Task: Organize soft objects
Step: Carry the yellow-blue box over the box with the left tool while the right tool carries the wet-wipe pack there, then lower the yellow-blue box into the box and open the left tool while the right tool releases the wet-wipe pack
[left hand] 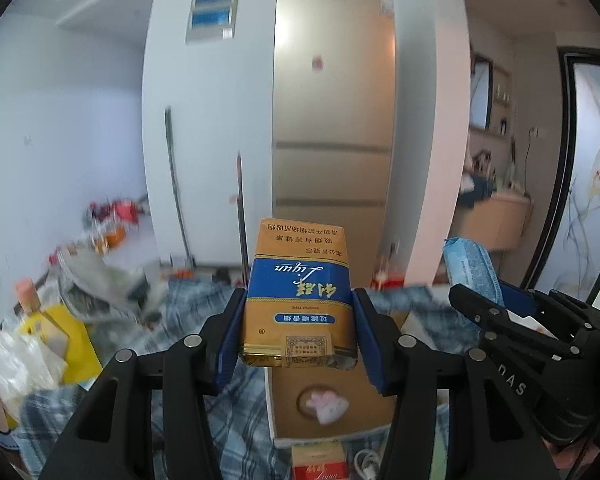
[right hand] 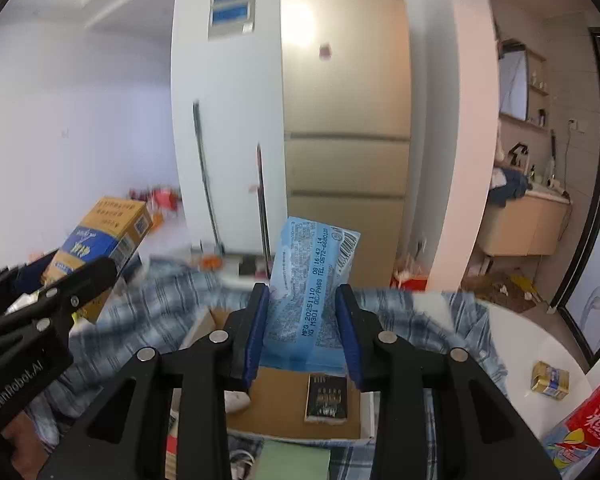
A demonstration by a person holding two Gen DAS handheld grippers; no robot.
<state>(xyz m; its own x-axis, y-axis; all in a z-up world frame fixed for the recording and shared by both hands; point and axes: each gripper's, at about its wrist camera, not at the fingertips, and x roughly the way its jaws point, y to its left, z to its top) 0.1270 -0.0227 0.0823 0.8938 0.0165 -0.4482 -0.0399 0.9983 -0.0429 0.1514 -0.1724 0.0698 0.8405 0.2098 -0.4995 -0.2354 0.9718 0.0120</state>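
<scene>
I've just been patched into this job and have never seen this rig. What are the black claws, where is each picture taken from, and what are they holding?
No robot arm here: a person carries a hand-held two-finger gripper in each hand, each with a wide-angle camera looking along its fingers.

The left wrist view shows the left gripper shut on a gold and blue soft cigarette pack. The right wrist view shows the right gripper shut on a light blue plastic tissue packet. Each gripper also shows at the edge of the other's view.

Both hover above an open brown cardboard box on a blue plaid cloth. In the box lie a small dark pack and a pink-and-white plush toy.
</scene>
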